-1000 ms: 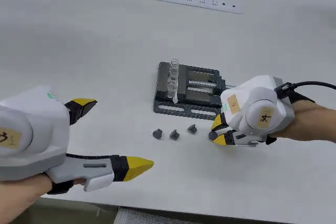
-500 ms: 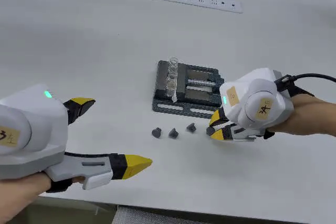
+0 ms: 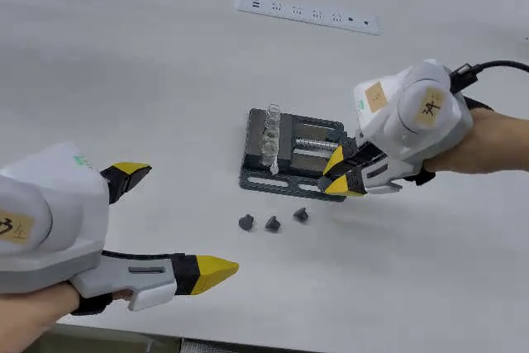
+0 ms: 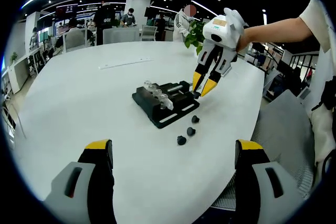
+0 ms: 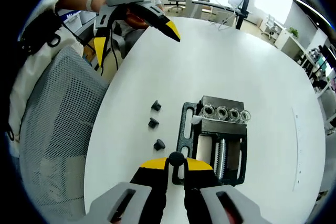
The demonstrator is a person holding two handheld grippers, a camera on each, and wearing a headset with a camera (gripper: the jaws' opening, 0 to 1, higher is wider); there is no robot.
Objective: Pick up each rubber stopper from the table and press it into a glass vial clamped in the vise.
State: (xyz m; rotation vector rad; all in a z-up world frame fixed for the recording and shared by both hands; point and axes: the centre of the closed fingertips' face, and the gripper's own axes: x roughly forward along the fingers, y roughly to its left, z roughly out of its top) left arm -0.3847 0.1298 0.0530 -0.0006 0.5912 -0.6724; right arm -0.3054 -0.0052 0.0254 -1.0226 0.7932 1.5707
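Since half a second ago my right gripper [image 3: 335, 178] has come up off the white round table [image 3: 149, 80]. It now hangs over the near right corner of the black metal vise [image 3: 264, 181], jaws narrow, pinching one dark rubber stopper [image 5: 176, 157]. Three more dark stoppers [image 3: 272, 223] stay in their row between the vise and the table's near edge. My left gripper [image 3: 175, 219] is unchanged: wide, holding nothing, at the near left edge.

Open table left of the vise, and beyond it up to the white power strip [image 3: 307, 12] near the far edge. A grey mesh chair [image 5: 58, 129] sits just off the near edge.

Right gripper view gives the grip at the tips and four open mouths of the clear glass vials [image 5: 226, 113]; head view has them lined up in a row. Left gripper view puts the right tips clear above the vise, not touching.
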